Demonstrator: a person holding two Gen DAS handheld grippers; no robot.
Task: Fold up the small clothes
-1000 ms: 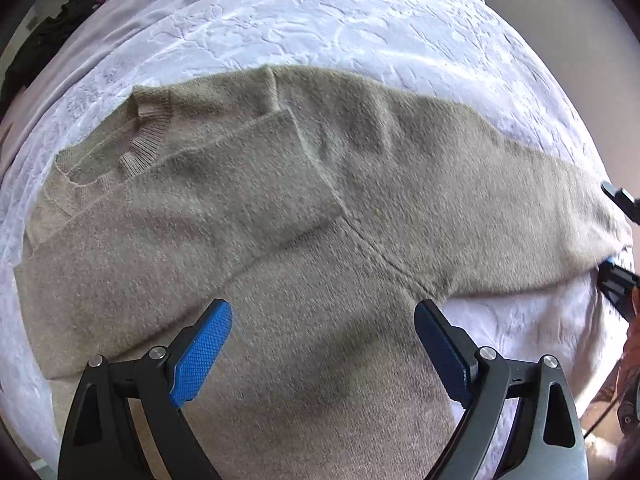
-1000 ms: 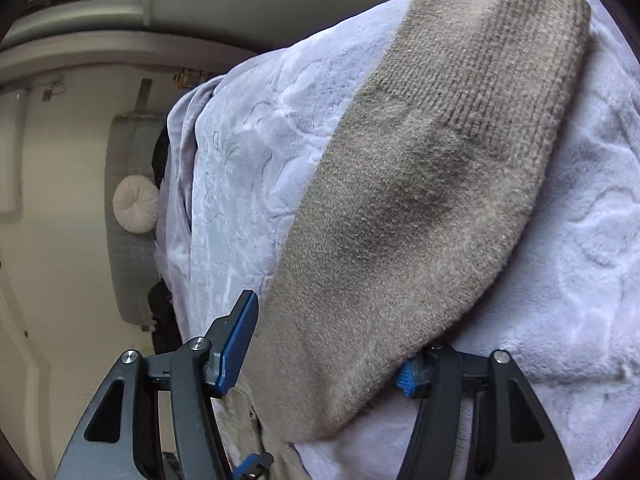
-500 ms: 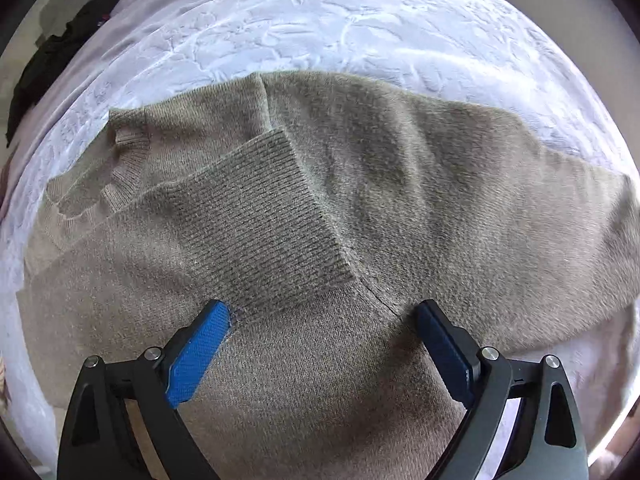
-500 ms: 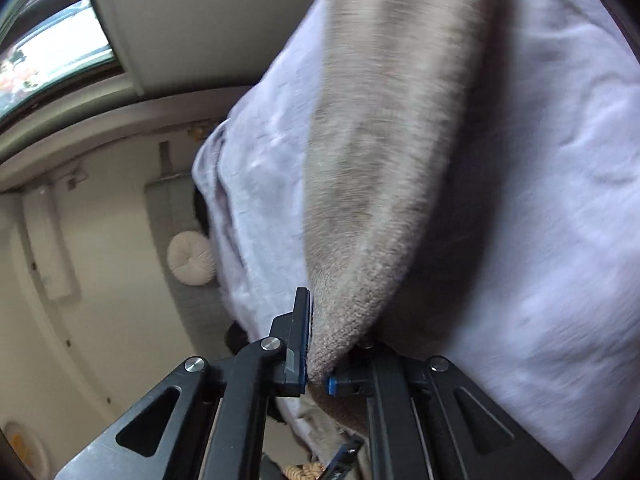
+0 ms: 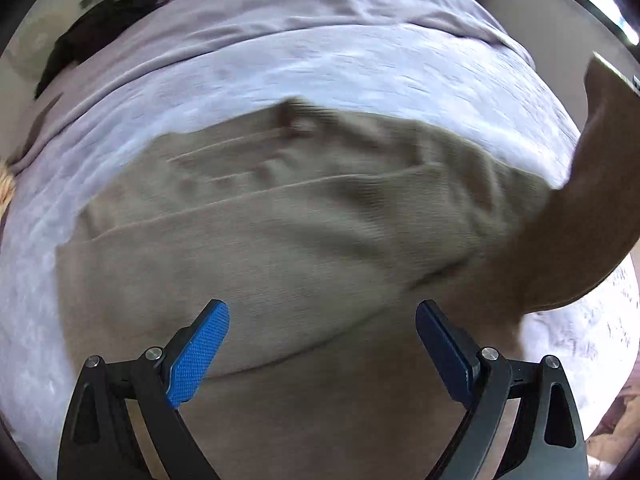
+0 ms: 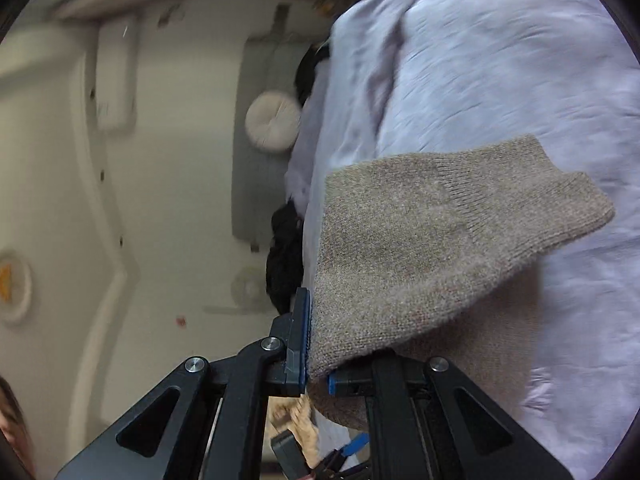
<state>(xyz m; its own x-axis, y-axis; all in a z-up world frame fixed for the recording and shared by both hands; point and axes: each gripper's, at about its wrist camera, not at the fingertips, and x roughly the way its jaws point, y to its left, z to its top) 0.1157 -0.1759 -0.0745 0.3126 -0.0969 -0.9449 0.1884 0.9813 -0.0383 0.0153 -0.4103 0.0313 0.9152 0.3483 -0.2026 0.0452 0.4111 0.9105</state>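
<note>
A beige knit sweater (image 5: 280, 232) lies spread on a white textured bedspread (image 5: 320, 68), one sleeve folded across its body. My left gripper (image 5: 320, 344) is open and empty just above the sweater's lower body. My right gripper (image 6: 316, 344) is shut on the other sleeve (image 6: 432, 240) near its ribbed cuff and holds it lifted off the bed. That raised sleeve also shows at the right edge of the left wrist view (image 5: 600, 200).
A lilac sheet (image 5: 320, 0) lies bunched at the far side of the bed. Dark clothing (image 5: 100, 28) sits at the far left corner. A round cream cushion (image 6: 272, 120) and a wall panel stand beyond the bed. The bed edge drops off at right.
My right gripper closed on the sleeve and lifted it off the bed, swinging it up and over. My left gripper stayed open and shifted over the sweater's body.
</note>
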